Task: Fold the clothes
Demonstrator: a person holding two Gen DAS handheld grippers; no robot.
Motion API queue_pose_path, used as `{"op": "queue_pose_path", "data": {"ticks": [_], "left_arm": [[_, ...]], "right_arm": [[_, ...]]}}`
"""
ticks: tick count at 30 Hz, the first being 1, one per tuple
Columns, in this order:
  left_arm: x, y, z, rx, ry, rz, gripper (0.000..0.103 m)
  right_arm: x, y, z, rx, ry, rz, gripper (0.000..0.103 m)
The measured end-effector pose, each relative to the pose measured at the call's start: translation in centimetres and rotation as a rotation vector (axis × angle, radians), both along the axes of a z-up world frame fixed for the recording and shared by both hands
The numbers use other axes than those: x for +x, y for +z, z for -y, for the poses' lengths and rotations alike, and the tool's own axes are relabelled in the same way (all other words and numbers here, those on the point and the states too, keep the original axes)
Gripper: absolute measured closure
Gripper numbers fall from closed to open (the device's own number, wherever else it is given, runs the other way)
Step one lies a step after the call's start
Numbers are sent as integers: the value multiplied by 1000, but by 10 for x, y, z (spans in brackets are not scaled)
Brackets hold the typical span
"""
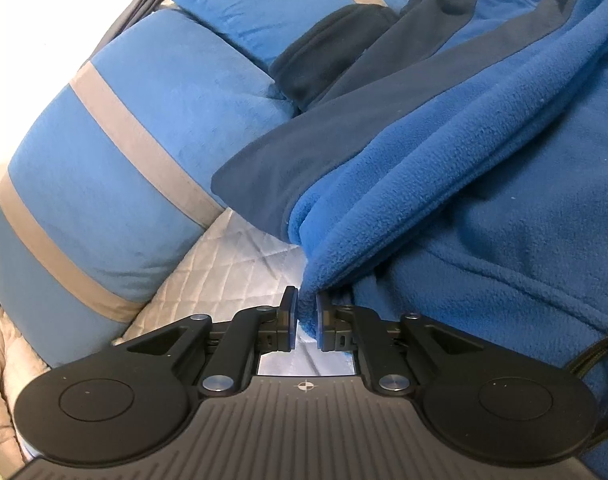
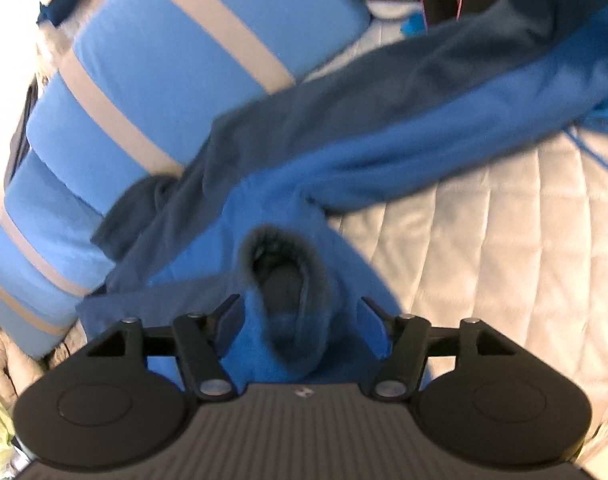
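Left wrist view first: your quilted bedcover (image 1: 240, 256) carries it all, striped blue pillows (image 1: 116, 152) lying on it. Against those pillows lies the blue fleece jacket (image 1: 484, 208), navy panels showing. Your left gripper (image 1: 304, 320) pinches a fleece fold, jaws narrow. Right gripper (image 2: 300, 320) hangs wide apart over what looks like the jacket's cuff (image 2: 284, 276), though it's blurry.

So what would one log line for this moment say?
left gripper: shut on fleece jacket hem | right gripper: open around its cuff | surface: quilted cover
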State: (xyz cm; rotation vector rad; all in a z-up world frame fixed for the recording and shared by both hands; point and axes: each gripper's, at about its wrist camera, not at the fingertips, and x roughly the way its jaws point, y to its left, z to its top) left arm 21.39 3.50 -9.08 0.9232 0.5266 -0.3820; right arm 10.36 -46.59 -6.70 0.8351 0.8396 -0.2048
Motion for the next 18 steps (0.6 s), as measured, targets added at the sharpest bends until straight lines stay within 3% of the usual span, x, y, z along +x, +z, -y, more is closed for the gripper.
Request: {"op": "queue_pose_path", "data": {"ticks": [5,13,15,17,18], "left_arm": [[1,-2,1,-2,7,-3,92],[4,-5,0,5,9,-12,92],[5,-6,0,7,10,-14,92],[6,-8,-1,16,7,-13,92],[6,-9,-1,23,4,-11,92]], "right_arm": [[12,-8,13,16,18,-4,27],[32,-17,-1,63,78,97,23],[36,-20,-5,28,73,73,43],[38,-21,-6,4,71,62,92],[38,-18,-6,6,79,84,94]]}}
